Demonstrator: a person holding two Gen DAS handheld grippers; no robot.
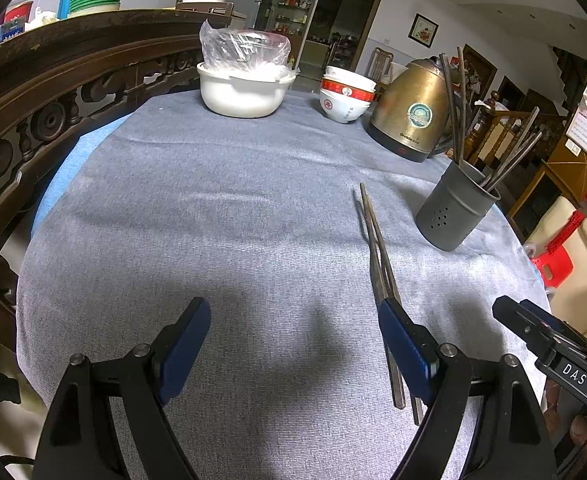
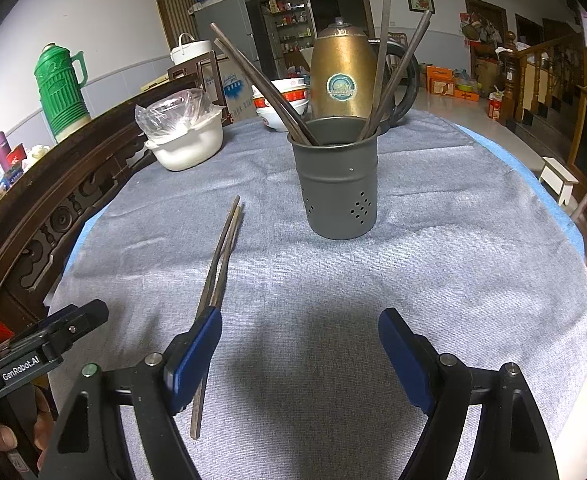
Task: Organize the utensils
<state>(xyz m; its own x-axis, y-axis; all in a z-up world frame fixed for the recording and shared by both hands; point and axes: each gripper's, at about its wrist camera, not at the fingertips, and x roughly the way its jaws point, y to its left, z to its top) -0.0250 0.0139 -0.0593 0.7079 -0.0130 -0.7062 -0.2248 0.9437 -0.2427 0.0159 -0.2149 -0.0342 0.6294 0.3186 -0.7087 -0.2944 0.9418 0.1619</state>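
Observation:
A pair of dark chopsticks (image 1: 375,252) (image 2: 221,264) lies flat on the grey cloth (image 1: 221,240) (image 2: 433,264). It points toward a grey perforated holder (image 1: 457,210) (image 2: 338,192) that holds several more chopsticks. My left gripper (image 1: 295,346) is open above the cloth. The pair runs under its right finger (image 1: 407,350), ungripped. My right gripper (image 2: 299,356) is also open, and the same pair passes under its left finger (image 2: 195,354). The holder stands straight ahead of it. Each gripper's body shows at the edge of the other's view.
At the table's far side stand a brass kettle (image 1: 411,114) (image 2: 343,76), stacked red-and-white bowls (image 1: 347,94) and a white pot (image 1: 241,90) (image 2: 187,146) with a plastic-wrapped bowl. Carved dark wood (image 1: 53,92) borders the left. The cloth's right edge drops to the floor.

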